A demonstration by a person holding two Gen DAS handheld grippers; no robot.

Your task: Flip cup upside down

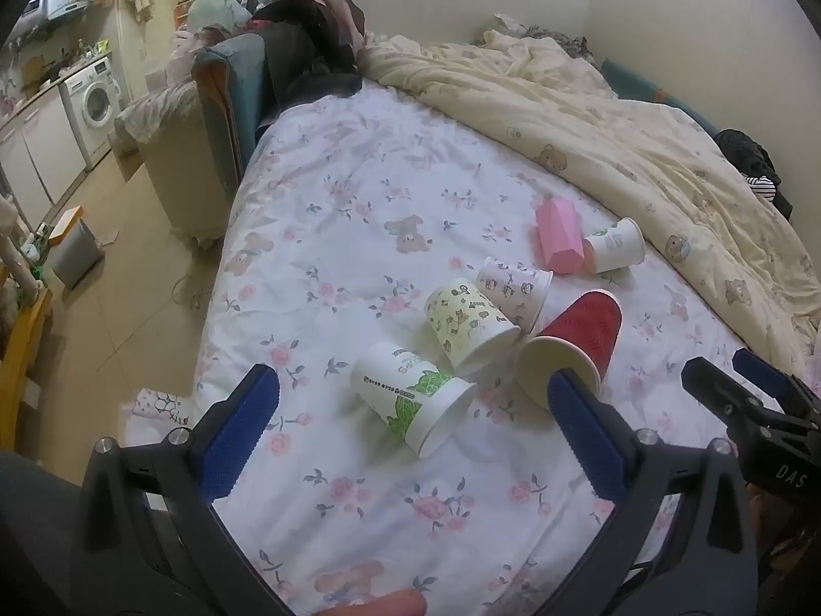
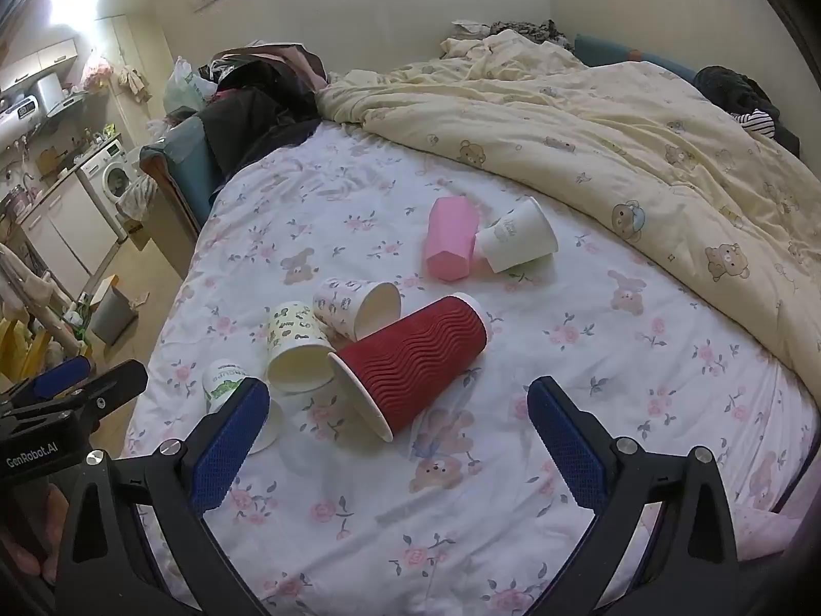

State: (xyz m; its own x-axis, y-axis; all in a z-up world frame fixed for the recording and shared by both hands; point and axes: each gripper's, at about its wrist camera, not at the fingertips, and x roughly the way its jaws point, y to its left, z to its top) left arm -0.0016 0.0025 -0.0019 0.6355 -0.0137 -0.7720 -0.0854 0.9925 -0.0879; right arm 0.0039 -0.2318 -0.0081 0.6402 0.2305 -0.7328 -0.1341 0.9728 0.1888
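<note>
Several cups lie on their sides on the floral bedsheet. A white cup with green leaves lies nearest my left gripper, which is open and empty just in front of it. A yellow cartoon cup, a white patterned cup, a red ribbed cup, a pink cup and a small white cup lie beyond. My right gripper is open and empty, its jaws on either side of the red cup's mouth end. The green-leaf cup is partly hidden behind my right gripper's left finger.
A cream bear-print duvet is bunched along the bed's right and far side. Dark clothes pile at the bed's far left corner. The floor, a grey bin and a washing machine lie left of the bed.
</note>
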